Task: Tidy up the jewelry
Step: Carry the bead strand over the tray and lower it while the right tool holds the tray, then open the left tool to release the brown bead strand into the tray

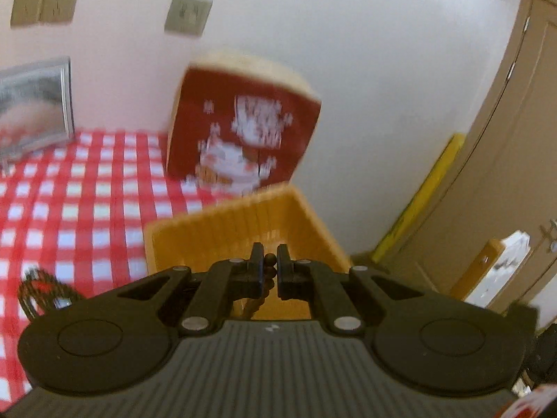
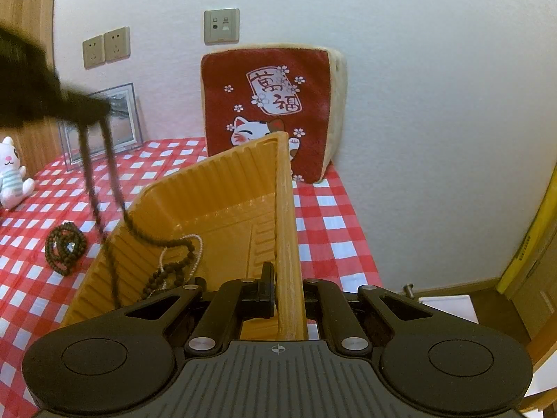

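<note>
My left gripper (image 1: pixel 268 265) is shut on a dark bead necklace (image 1: pixel 269 271) and holds it above the orange plastic basket (image 1: pixel 209 237). In the right wrist view the left gripper (image 2: pixel 87 106) shows blurred at upper left, and the bead necklace (image 2: pixel 153 240) hangs from it, its lower end inside the basket (image 2: pixel 216 188). A white pearl strand (image 2: pixel 198 247) lies in the basket. My right gripper (image 2: pixel 283 289) is shut on the basket's right wall (image 2: pixel 287 230). Another dark bead bracelet (image 2: pixel 65 248) lies coiled on the checked cloth, left of the basket; it also shows in the left wrist view (image 1: pixel 38 289).
A red lucky-cat cushion (image 2: pixel 271 111) leans on the wall behind the basket. A clear picture frame (image 2: pixel 118 122) and a white plush cat (image 2: pixel 12 174) stand at the left. The red-white checked table (image 2: pixel 330 223) ends at the right, by a door.
</note>
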`<state>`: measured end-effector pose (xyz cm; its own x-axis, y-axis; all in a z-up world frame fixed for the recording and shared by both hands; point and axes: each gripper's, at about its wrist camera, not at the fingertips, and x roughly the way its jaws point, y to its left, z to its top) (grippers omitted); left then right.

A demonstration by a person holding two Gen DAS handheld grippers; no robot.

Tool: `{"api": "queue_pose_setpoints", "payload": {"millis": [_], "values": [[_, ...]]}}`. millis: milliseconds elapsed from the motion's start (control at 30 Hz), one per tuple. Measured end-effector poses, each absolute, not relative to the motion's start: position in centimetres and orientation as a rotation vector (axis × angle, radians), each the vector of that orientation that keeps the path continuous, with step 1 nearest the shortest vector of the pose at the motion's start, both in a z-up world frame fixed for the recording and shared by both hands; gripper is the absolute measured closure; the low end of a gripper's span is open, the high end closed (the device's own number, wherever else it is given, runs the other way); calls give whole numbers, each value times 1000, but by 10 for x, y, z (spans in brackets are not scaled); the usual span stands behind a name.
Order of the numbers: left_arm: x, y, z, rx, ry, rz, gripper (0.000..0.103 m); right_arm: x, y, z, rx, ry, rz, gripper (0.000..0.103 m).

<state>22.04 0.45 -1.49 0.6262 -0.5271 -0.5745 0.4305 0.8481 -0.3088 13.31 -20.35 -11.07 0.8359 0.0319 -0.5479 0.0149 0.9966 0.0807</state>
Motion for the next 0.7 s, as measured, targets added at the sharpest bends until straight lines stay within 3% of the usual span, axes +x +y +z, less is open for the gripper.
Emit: {"api": "queue_pose_setpoints", "payload": {"millis": [467, 567, 700], "values": [[208, -20, -73, -194, 862, -611, 96, 134, -204, -112, 87, 586, 8, 98], [205, -18, -76, -190, 885, -593, 84, 134, -205, -113, 92, 588, 7, 98], [200, -12, -77, -173, 890, -570, 83, 134, -205, -114, 95, 592, 6, 98]]}}
